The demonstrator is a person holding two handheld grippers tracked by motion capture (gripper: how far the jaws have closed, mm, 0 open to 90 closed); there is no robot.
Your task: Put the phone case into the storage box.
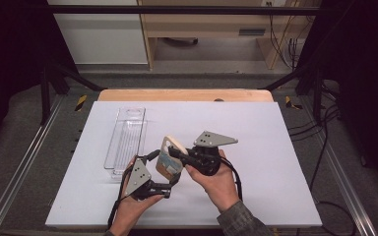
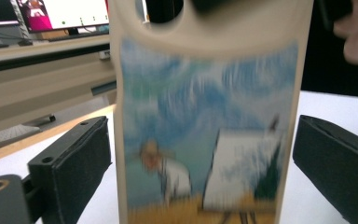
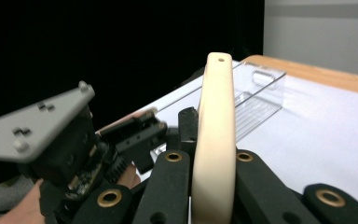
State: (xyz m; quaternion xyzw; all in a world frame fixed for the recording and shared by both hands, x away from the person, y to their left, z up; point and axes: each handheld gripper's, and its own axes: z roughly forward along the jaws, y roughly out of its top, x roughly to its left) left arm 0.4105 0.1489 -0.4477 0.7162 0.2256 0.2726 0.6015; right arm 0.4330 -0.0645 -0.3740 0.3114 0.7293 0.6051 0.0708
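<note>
I clamped my right gripper [image 1: 176, 153] on the phone case [image 1: 169, 160], upright above the desk's [image 1: 256, 147] near edge, so my left gripper's [image 1: 171, 183] spread jaws could flank it.

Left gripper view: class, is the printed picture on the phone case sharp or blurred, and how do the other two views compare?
Left gripper view: the phone case print is smeared. Right gripper view: its cream edge is crisp, the left gripper soft. High view: evenly lit, dark surround.
</note>
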